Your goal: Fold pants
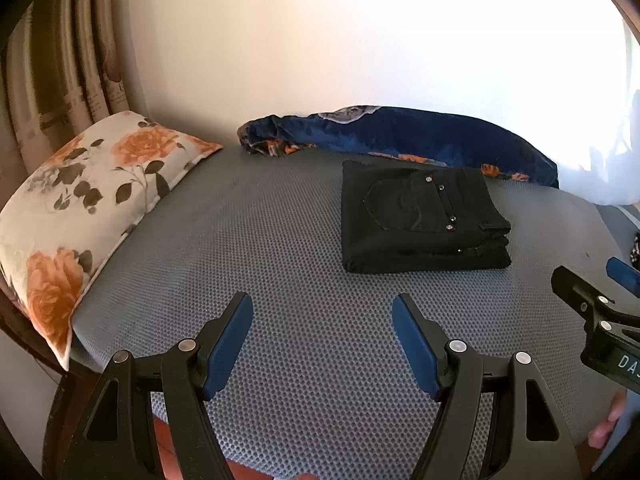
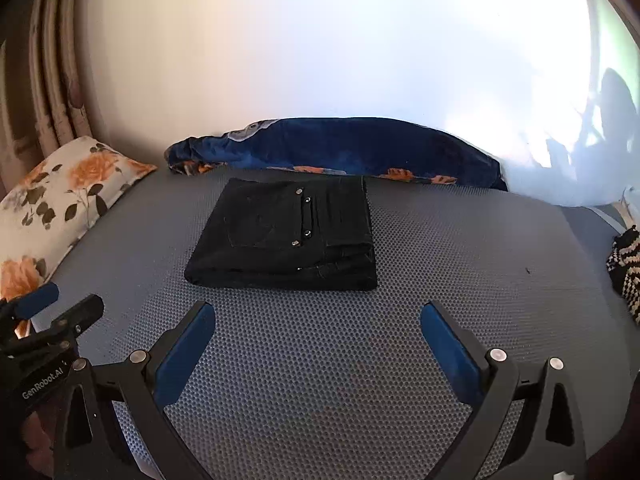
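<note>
Right wrist view: the right claw (image 2: 318, 322) gapes empty, short of the folded black pants (image 2: 286, 236) on the grey mesh bed (image 2: 460, 248); only here a striped knit (image 2: 626, 276) shows. The left claw (image 1: 322, 312) gapes empty too. Floral pillow (image 1: 80, 196), blue blanket (image 1: 420, 136), white wall (image 1: 360, 40).

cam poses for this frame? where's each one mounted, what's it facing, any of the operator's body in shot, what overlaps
Left wrist: sits on the left gripper, looks down and forward over the grey mesh mattress at the folded black pants, right of centre; fingertips show at lower right, right gripper at the right edge.
Right wrist: sits on the right gripper, same slant, pants left of centre; left gripper at the left edge.
Shared: pants, mattress, floral pillow, blue blanket, wall; both jaws stand apart, empty.
</note>
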`<state>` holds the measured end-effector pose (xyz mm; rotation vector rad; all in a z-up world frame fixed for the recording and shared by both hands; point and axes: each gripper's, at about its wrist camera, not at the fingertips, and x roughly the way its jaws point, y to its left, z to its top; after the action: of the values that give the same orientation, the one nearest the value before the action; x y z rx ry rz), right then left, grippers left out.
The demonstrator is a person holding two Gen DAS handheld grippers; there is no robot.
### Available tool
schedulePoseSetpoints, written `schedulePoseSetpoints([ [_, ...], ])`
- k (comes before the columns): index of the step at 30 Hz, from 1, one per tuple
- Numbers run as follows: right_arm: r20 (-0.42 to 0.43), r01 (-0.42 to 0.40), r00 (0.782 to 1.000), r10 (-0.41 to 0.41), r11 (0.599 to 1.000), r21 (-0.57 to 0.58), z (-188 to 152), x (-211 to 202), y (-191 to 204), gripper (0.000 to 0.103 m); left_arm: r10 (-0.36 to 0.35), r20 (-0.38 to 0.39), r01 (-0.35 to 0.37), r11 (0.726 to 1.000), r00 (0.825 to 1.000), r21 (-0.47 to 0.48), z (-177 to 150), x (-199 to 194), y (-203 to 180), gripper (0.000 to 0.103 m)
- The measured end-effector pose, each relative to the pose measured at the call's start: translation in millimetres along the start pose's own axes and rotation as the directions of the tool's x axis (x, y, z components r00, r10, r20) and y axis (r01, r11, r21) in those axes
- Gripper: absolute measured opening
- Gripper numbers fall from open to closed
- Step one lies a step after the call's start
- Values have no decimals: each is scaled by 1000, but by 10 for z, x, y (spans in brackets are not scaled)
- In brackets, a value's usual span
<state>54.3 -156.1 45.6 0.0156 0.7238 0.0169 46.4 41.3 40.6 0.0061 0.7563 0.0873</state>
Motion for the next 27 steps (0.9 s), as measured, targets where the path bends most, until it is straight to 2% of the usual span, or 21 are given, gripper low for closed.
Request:
schedulePoseSetpoints([
  [8, -18, -17, 1000, 17, 1000, 17, -6, 0, -21, 102, -3, 7, 3, 1000, 1000, 6, 4, -29, -8, 73],
  [18, -30, -1, 1000, 1, 1000, 0, 4, 42, 3, 102, 5, 10, -6, 1000, 1000, 30, 23, -27, -51, 73],
  [27, -58, -4, 998, 4, 1000, -6, 7, 116, 40, 102, 19, -9, -19, 1000, 1000, 23, 24, 12, 0, 73],
])
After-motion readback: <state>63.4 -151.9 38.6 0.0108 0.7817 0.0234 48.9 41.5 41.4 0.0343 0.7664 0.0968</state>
